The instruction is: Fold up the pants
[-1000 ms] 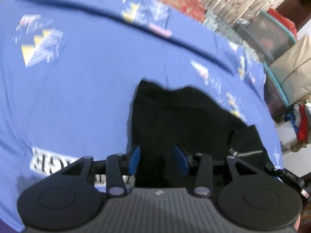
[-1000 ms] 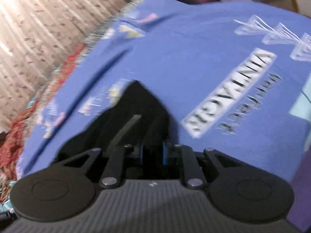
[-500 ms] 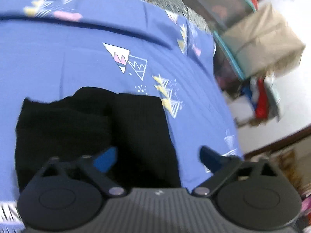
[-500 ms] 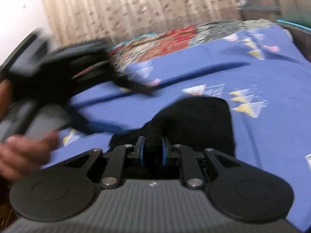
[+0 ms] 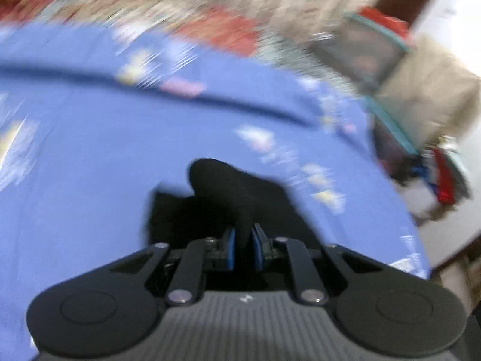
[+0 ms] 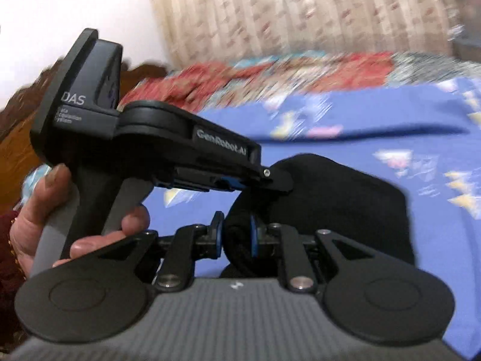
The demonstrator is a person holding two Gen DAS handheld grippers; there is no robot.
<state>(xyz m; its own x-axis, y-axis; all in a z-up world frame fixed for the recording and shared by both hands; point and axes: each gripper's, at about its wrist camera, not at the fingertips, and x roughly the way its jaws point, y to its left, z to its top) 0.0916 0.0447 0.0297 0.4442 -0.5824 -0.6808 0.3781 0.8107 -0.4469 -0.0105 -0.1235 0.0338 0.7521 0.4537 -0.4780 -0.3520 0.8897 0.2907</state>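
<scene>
The black pants [image 5: 234, 192] lie bunched on a blue printed bedsheet [image 5: 90, 150]. My left gripper [image 5: 243, 248] is shut on a raised fold of the pants. My right gripper [image 6: 236, 237] is shut on another thick fold of the pants [image 6: 330, 198]. In the right wrist view the left gripper's body [image 6: 168, 150] crosses from the left, held by a hand [image 6: 60, 210], with its tip on the pants just above my right fingers. Both views are blurred by motion.
A red patterned blanket [image 6: 270, 72] and curtains [image 6: 300, 9] lie beyond the sheet. Stacked boxes and bags [image 5: 405, 69] stand off the bed's right side. A wooden headboard [image 6: 18, 120] is at the far left.
My left gripper was wide open half a second ago and has shut on a fold of the pants. The right gripper stays shut on the pants; both have lifted the cloth.
</scene>
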